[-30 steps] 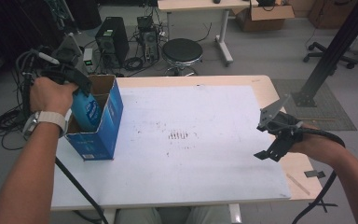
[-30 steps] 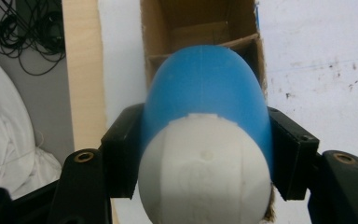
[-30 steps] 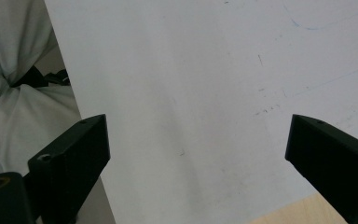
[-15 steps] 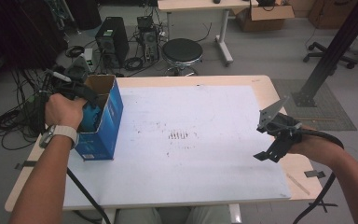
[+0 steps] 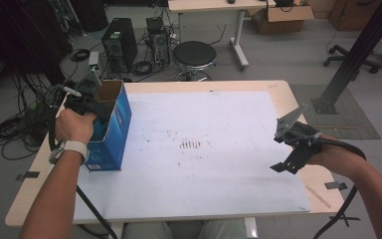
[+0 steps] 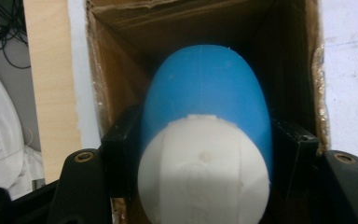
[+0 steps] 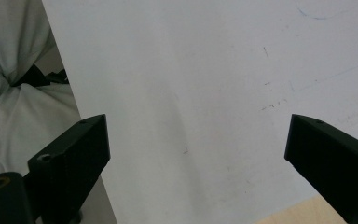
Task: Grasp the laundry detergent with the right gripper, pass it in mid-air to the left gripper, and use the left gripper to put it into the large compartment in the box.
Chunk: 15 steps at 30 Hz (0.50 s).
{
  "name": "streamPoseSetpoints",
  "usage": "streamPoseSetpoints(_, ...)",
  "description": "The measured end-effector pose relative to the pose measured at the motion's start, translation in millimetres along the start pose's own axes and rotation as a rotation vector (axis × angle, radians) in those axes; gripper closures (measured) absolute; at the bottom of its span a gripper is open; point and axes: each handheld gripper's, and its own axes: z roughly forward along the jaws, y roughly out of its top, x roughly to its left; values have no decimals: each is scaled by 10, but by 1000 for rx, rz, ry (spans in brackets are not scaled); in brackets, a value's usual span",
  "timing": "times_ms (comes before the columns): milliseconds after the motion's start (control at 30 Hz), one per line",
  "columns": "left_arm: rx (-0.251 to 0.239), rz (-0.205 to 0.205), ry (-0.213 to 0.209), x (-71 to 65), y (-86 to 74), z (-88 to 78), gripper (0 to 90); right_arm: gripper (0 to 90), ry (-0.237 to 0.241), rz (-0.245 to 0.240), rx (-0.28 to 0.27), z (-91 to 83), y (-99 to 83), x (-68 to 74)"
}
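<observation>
A blue and white egg-shaped object [image 6: 205, 88] sits between the jaws of my left gripper [image 6: 205, 140], which is shut on it, white end toward the camera. The object is down inside an open blue cardboard box [image 5: 117, 124], whose brown inner walls [image 6: 116, 70] surround it. In the high view my left gripper [image 5: 92, 107] reaches into the top of that box at the table's left edge, and the hand hides the object. My right gripper [image 5: 282, 152] hovers over the right side of the white board, its jaws [image 7: 196, 149] wide open with nothing between them.
The white board [image 5: 204, 174] covers most of the wooden table [image 5: 288, 89]. Beyond the far edge stand a black stool [image 5: 194, 55] and computer towers [image 5: 117, 45] among floor cables. A black post [image 5: 358, 55] rises at the right.
My left hand has sunk, carrying the blue and white object from the box's top down into the box. The right gripper has stayed still.
</observation>
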Motion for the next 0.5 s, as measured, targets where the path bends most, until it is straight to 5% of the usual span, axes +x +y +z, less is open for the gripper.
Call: streamPoseSetpoints(500, 1, 5, -2, -1, -23, 69, 383, 66, 1, -2, 1, 11, 23, 1)
